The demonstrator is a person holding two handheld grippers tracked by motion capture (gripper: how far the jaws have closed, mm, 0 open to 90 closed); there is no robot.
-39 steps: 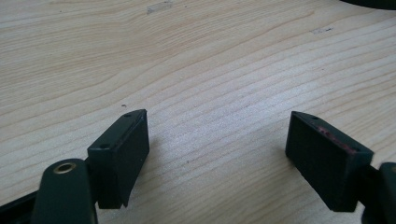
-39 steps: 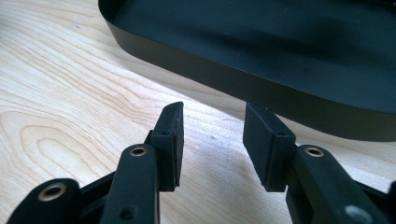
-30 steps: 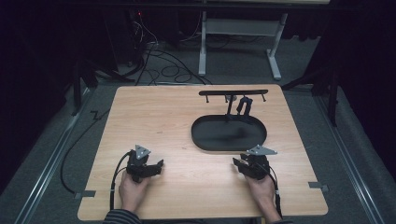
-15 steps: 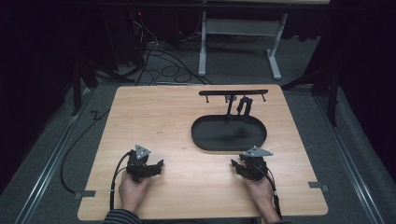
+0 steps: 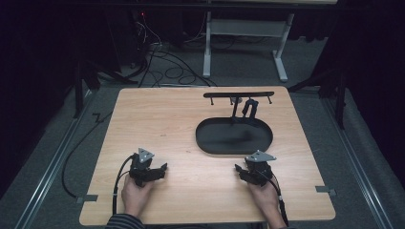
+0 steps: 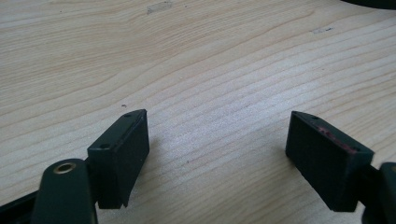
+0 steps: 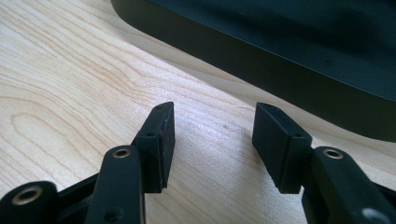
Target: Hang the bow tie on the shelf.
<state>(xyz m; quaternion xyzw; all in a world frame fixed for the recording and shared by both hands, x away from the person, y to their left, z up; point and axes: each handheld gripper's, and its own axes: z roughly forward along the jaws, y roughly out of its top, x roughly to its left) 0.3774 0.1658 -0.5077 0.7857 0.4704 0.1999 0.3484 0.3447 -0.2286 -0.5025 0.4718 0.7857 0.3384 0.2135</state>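
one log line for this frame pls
left gripper: open, empty, over bare wooden table | right gripper: jaws just opening, empty, beside black oval tray | tray: nothing in it

Bare tabletop [image 5: 162, 119] ahead — black tray [image 5: 234, 137] and rack [image 5: 239, 95] far right.

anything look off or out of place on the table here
Nothing stands out. The black oval tray sits flat on the wooden table, the rack behind it stands upright, and both the left gripper and right gripper are empty.
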